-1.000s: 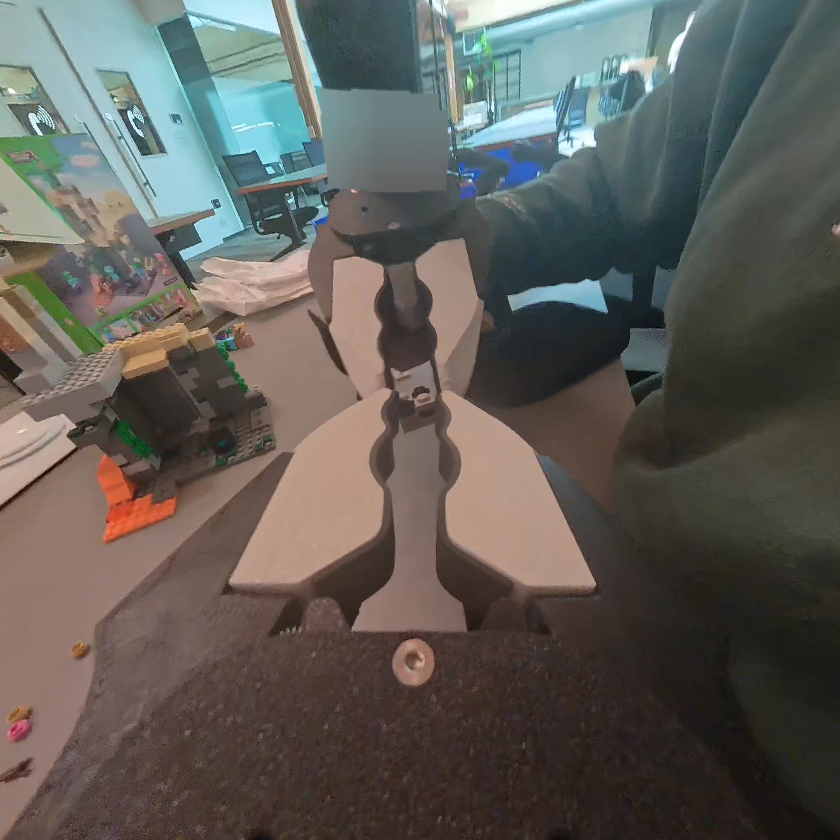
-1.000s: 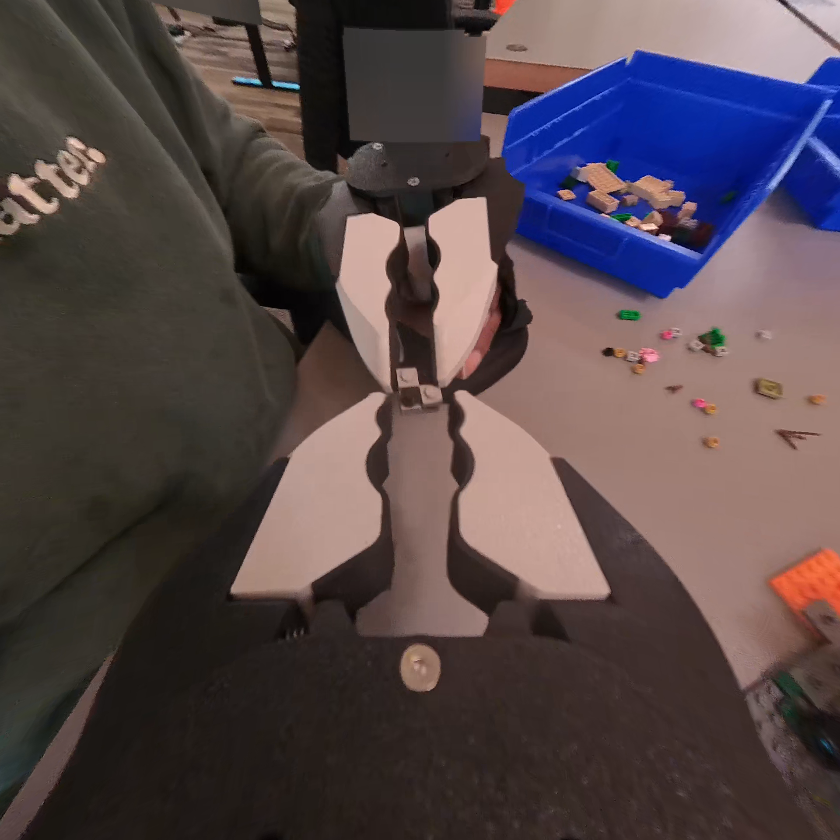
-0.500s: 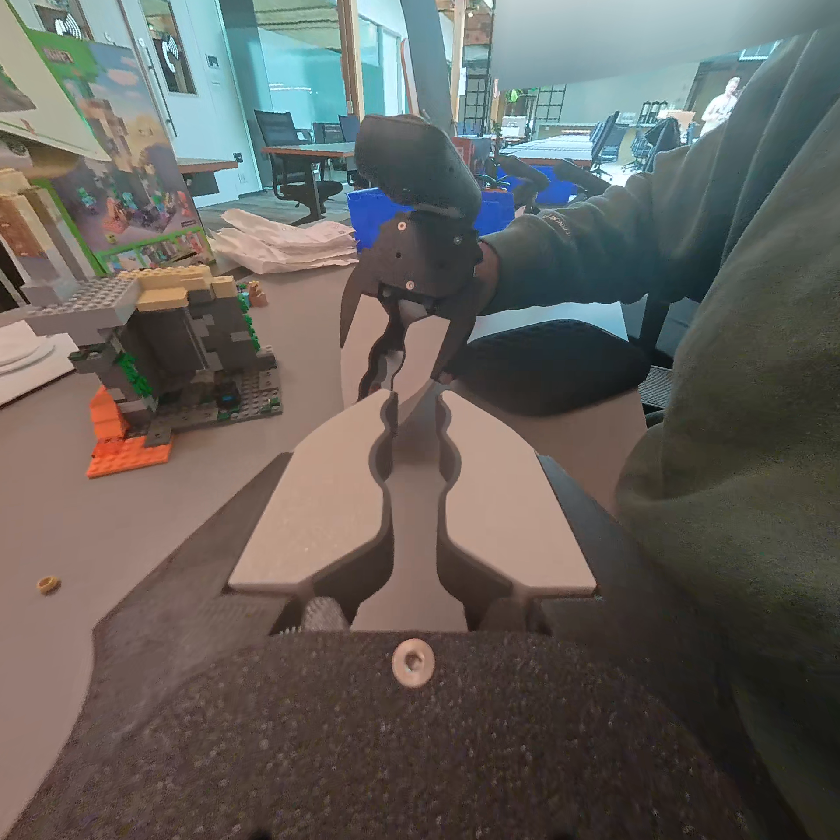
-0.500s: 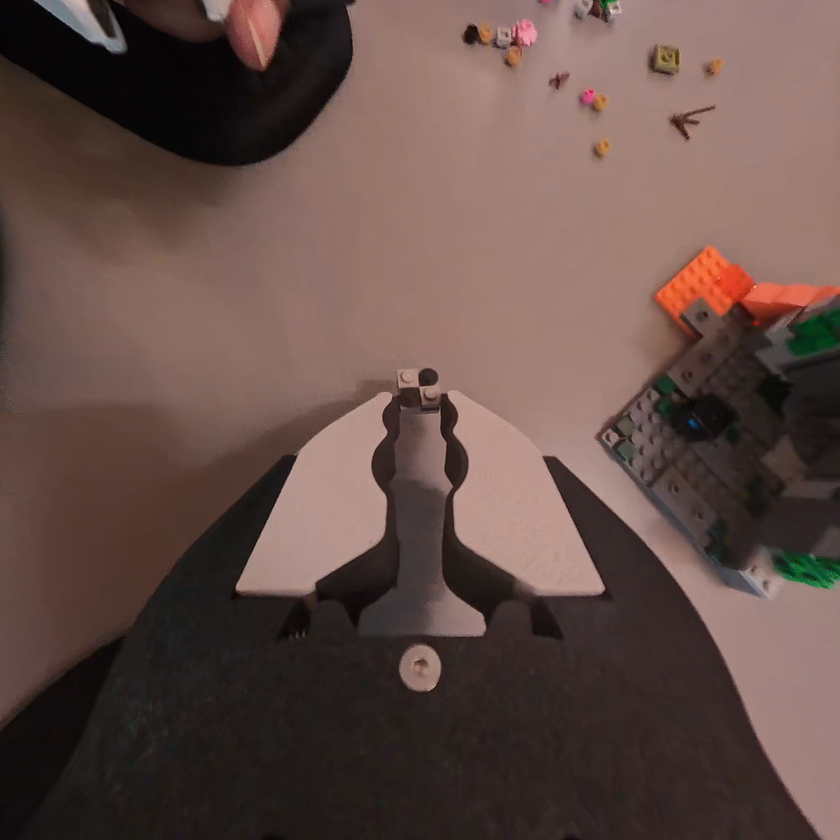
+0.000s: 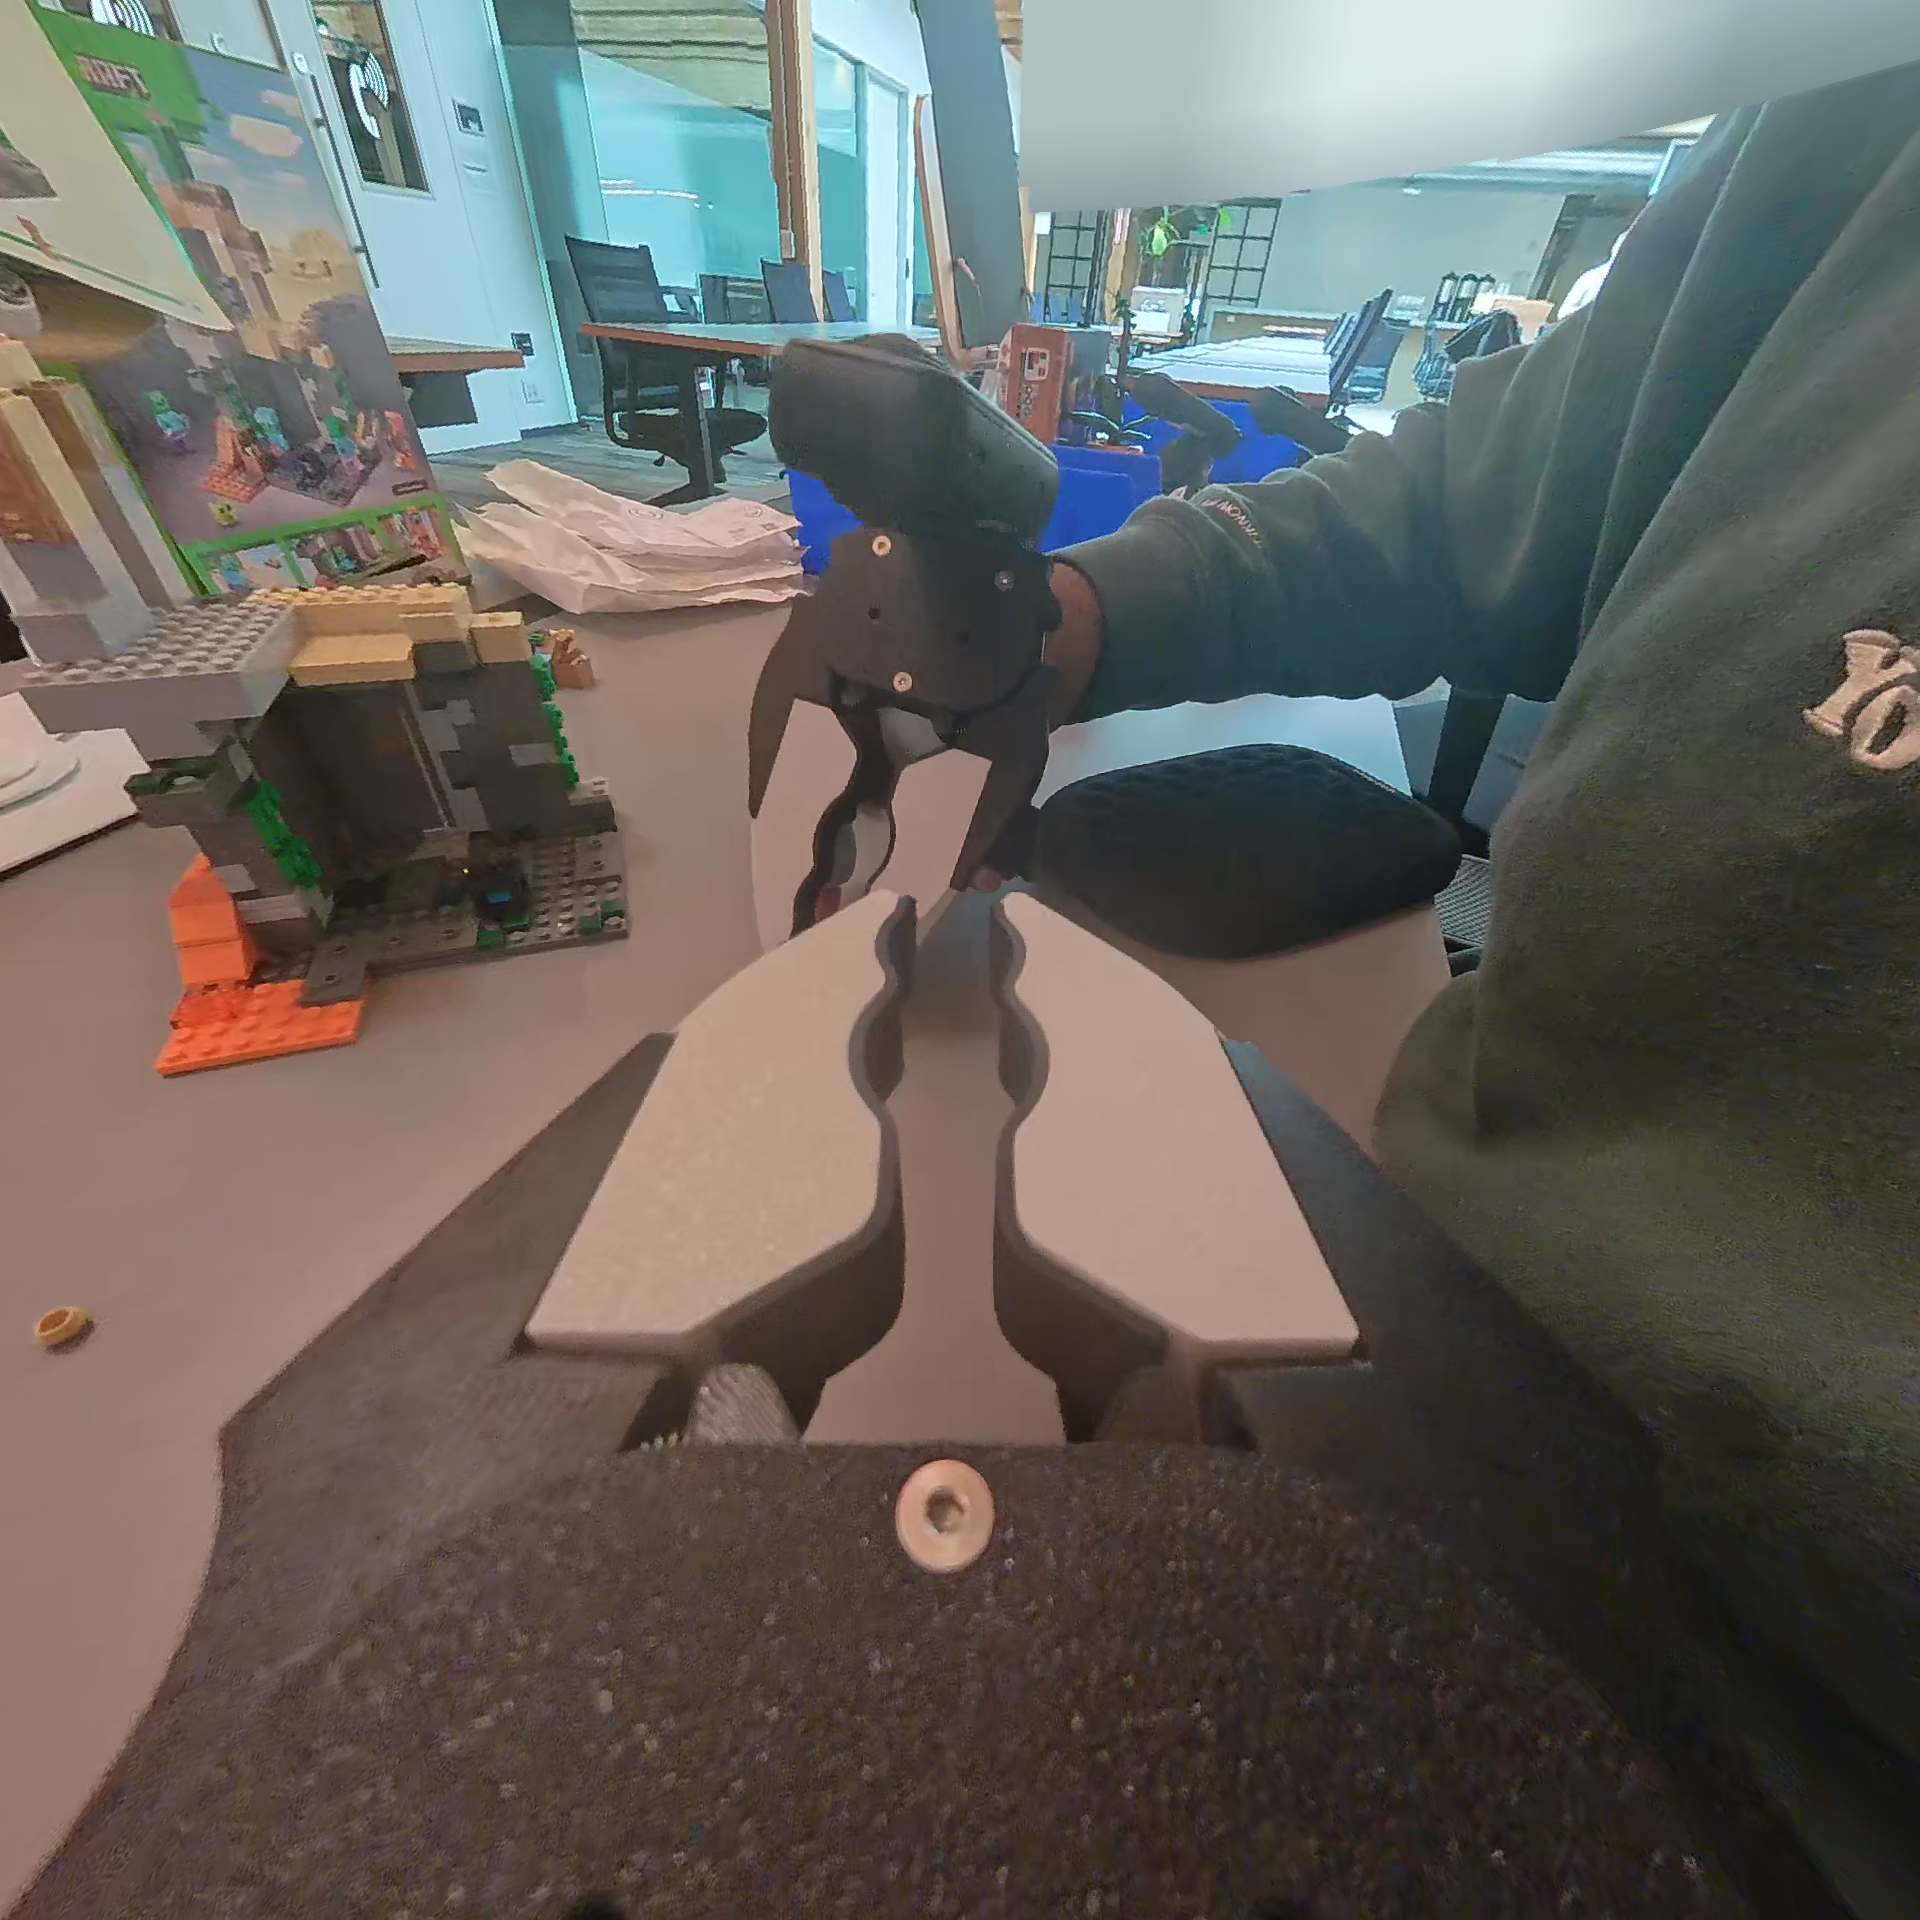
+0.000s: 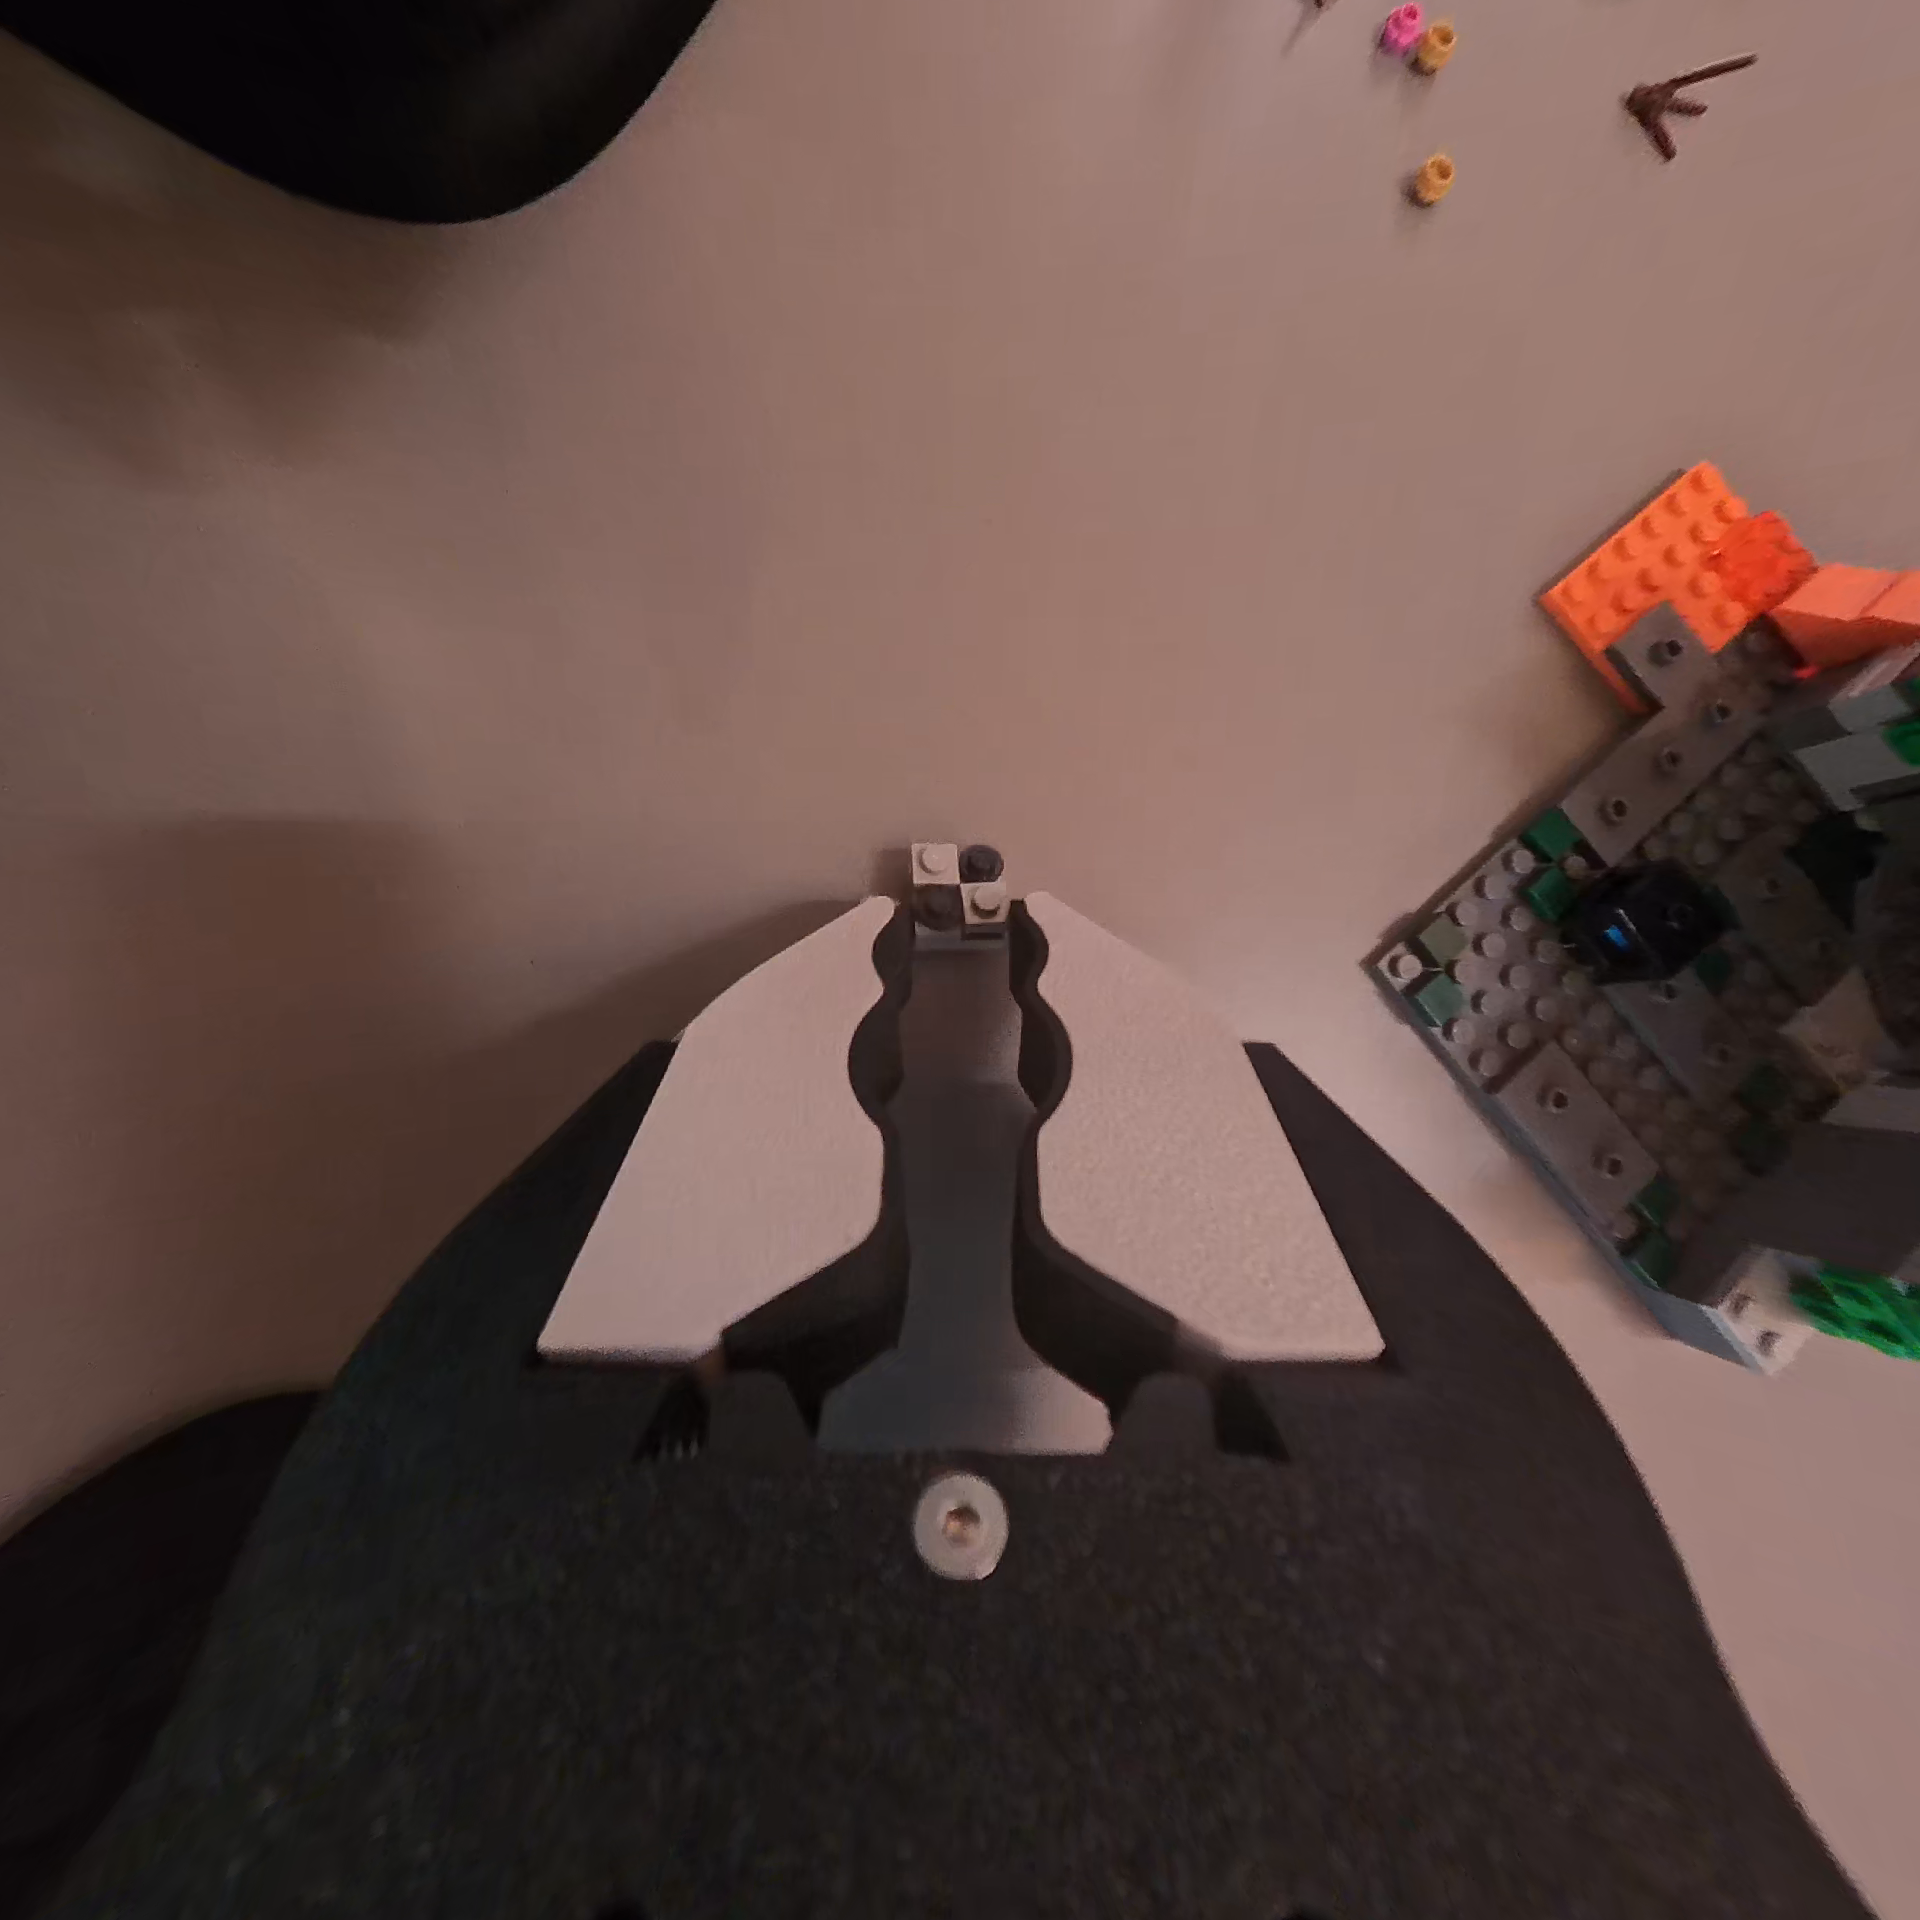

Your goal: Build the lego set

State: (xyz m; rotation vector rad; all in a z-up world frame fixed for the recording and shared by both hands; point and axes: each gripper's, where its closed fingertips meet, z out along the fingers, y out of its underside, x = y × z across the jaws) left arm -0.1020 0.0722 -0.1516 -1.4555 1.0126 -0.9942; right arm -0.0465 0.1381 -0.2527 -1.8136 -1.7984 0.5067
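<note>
While the right tongs (image 6: 961,904) pinch one small grey brick piece (image 6: 958,883) at their tips, studs facing the camera, the left tongs (image 5: 948,920) stand slightly parted and empty. One build (image 6: 1704,935) sits at the right edge of the frame; three loose studs (image 6: 1434,179) lie at upper right. Bare tabletop (image 6: 727,520) fills the centre and left.

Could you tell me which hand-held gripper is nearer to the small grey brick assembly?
The right hand-held gripper: its fingertips grip the small grey brick assembly. The left hand-held gripper is open, empty and apart from it.
</note>
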